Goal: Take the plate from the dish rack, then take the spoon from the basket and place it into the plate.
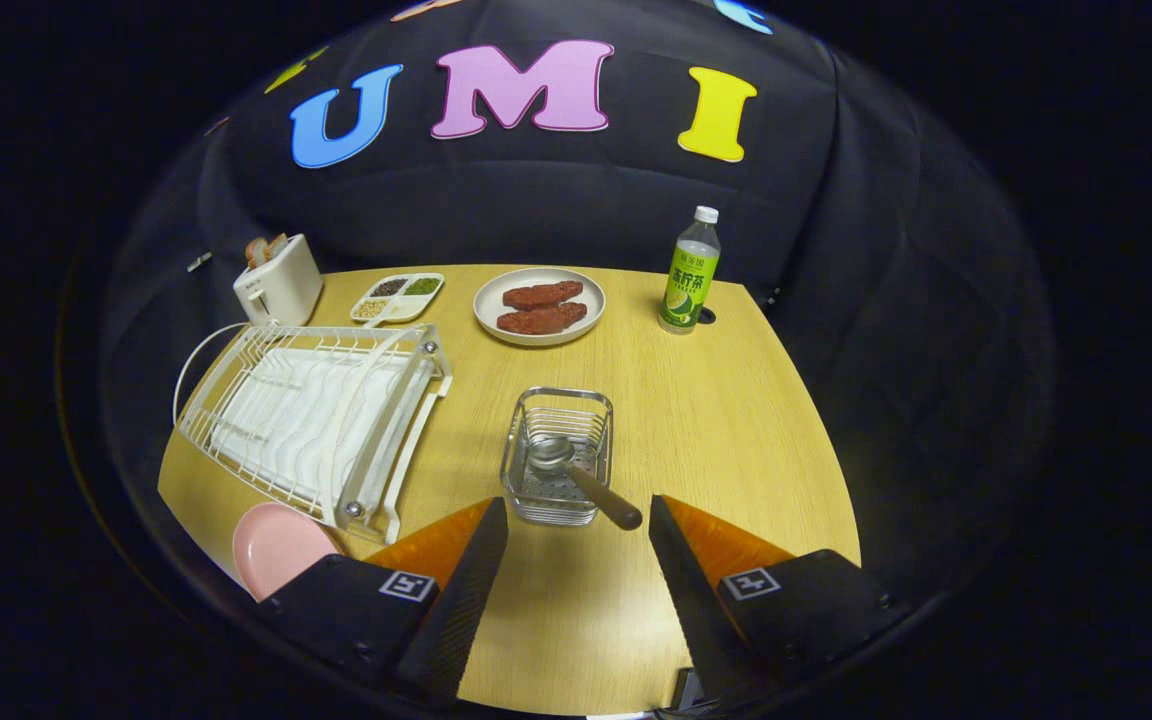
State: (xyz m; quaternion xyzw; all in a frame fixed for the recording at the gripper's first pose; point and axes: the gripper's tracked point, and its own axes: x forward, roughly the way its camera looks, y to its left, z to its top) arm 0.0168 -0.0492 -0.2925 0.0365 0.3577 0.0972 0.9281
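Note:
A pink plate point(276, 545) lies flat on the wooden table point(716, 420), just in front of the white dish rack point(311, 415) and left of my left finger. The rack's slots hold no dishes. A metal spoon point(576, 470) with a brown handle rests in the small wire basket point(556, 455), bowl inside and handle sticking out over the near rim toward my fingers. My gripper point(576, 510) is open, its fingers apart on either side of the handle's tip, touching nothing.
A white toaster point(279, 280) with bread stands at the back left. Beside it sit a divided snack tray point(398, 297) and a white plate point(539, 305) with two pieces of meat. A green drink bottle point(690, 272) stands at the back right.

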